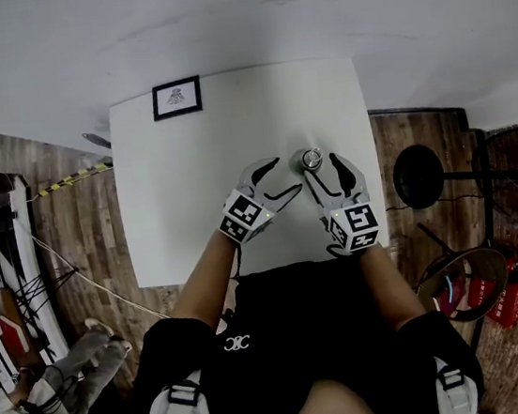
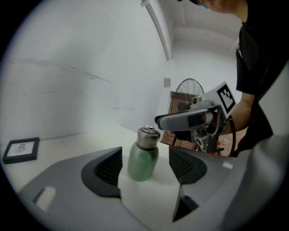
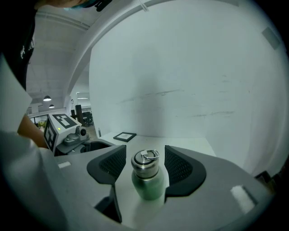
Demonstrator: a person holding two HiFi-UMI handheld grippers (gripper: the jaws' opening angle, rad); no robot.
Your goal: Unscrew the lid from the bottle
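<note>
A green bottle (image 1: 310,158) with a steel lid (image 3: 145,163) and a ring on top stands upright near the right edge of the white table (image 1: 191,191). My right gripper (image 1: 320,169) is open, and the bottle (image 3: 147,182) stands between its jaws with a gap on each side. My left gripper (image 1: 287,177) is open too, at the bottle's left. In the left gripper view the bottle (image 2: 143,160) shows in the gap just ahead of the jaw tips, untouched. The right gripper (image 2: 189,119) hovers level with the lid there.
A small black-framed picture (image 1: 176,98) lies at the table's far left corner. A round black stand (image 1: 419,175) and red items (image 1: 498,298) sit on the wooden floor right of the table. A white wall rises behind the table.
</note>
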